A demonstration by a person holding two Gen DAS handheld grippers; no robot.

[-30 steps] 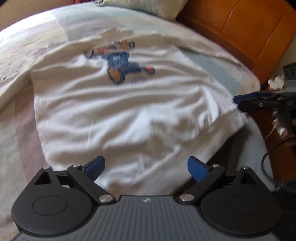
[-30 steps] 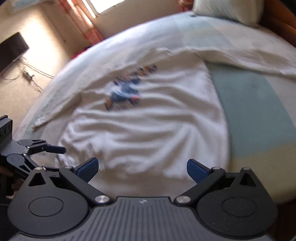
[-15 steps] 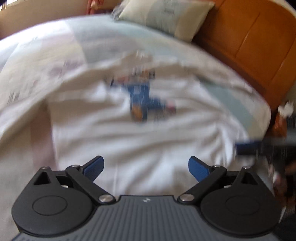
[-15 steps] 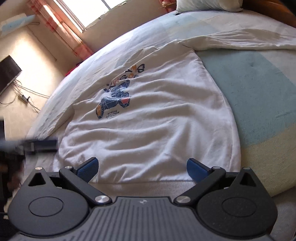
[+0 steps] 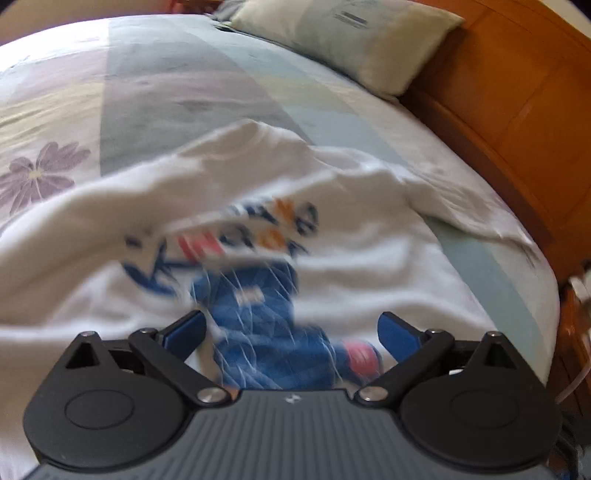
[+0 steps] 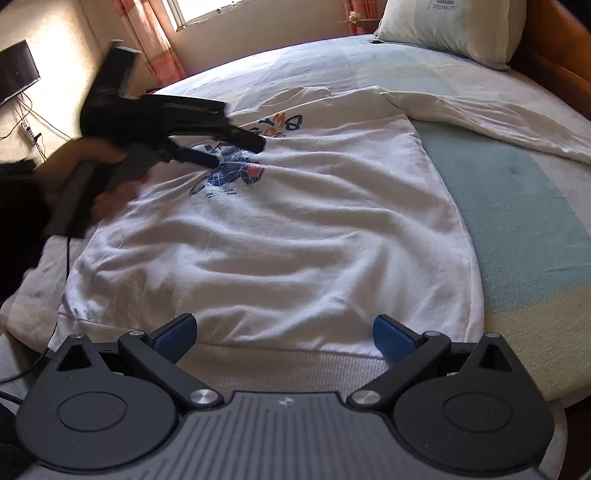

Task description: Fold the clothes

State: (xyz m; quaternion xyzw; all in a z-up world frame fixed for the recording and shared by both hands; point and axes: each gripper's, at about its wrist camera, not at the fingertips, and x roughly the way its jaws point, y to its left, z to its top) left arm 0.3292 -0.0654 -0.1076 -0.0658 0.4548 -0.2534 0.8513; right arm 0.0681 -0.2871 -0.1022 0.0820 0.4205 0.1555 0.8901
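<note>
Pillow [image 6: 452,27] against wooden headboard [image 5: 517,122] (television [image 6: 16,72] on far wall).

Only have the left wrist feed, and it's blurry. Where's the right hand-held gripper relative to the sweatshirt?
Observer: The right hand-held gripper is at the bottom hem of the white sweatshirt, open, with nothing between its fingers.
Operator: How's mine look from outside?
Observer: The left hand-held gripper is over the chest print, gripped by a hand. It's too blurred to tell if it touches the fabric.
Operator: Hem folded yet?
Observer: No, it lies spread along the near edge of the bed.
</note>
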